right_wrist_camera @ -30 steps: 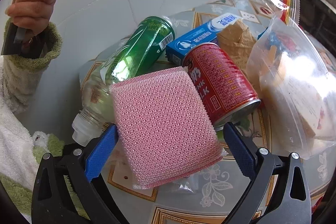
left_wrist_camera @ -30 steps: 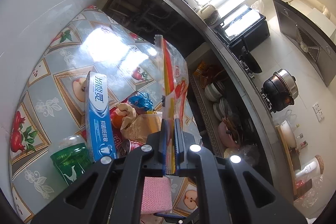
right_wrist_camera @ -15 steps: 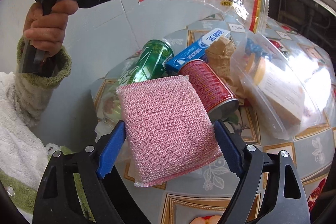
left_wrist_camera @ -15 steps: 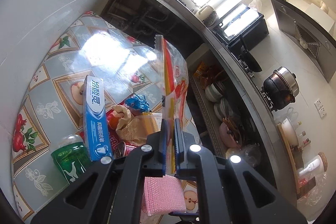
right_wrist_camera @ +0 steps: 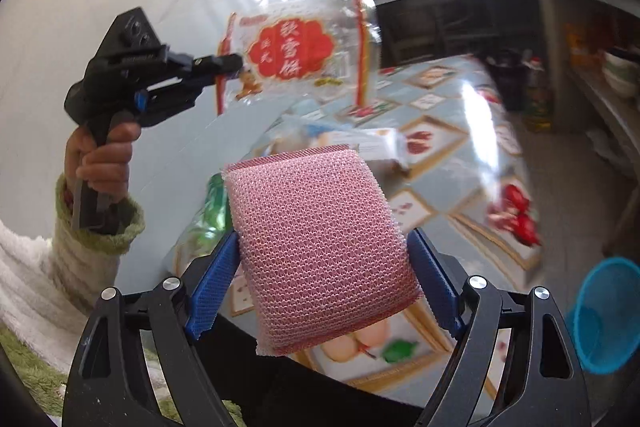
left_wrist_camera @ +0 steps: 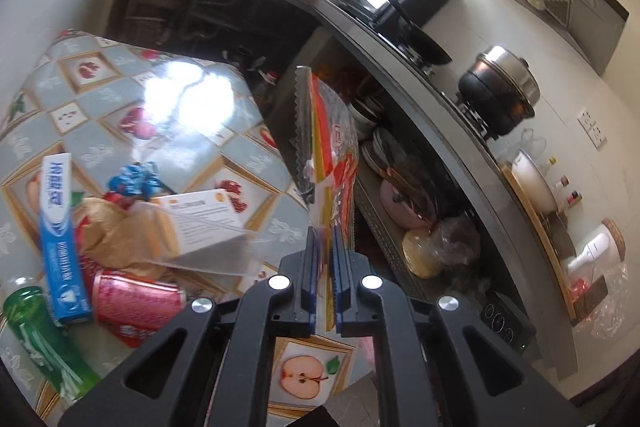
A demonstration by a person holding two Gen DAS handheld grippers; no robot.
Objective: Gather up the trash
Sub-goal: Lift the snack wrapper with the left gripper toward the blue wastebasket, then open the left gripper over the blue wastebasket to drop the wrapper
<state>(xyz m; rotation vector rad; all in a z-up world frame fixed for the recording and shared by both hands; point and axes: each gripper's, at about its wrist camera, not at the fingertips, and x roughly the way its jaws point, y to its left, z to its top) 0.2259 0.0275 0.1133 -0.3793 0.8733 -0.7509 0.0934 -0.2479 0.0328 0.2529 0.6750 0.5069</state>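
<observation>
The table (left_wrist_camera: 132, 131) wears a shiny cloth printed with grey-blue diamonds and fruit pictures, and a heap of rubbish lies at its near left in the left wrist view. Above the table hangs a clear snack bag (right_wrist_camera: 304, 51) with a red scalloped label bearing white characters and red and yellow edge stripes; the left gripper (left_wrist_camera: 325, 267) has its jaws drawn narrow on the bag's edge, and a hand (right_wrist_camera: 100, 159) in a fuzzy cream and green sleeve grips the tool's handle. A pink mesh sponge (right_wrist_camera: 320, 251), square and thick with a netted weave, sits tilted between the blue pads of the right gripper (right_wrist_camera: 320, 283), which press its two sides at a wide spread. In the heap lie a clear bag (left_wrist_camera: 192, 227) of crumpled brown paper and a white printed card, a blue toothpaste box (left_wrist_camera: 60, 235), a green plastic bottle (left_wrist_camera: 36, 343) on its side, and a red drinks can (left_wrist_camera: 132, 303) just beside the box. A blue basket (right_wrist_camera: 608, 315) stands on the floor to the right.
</observation>
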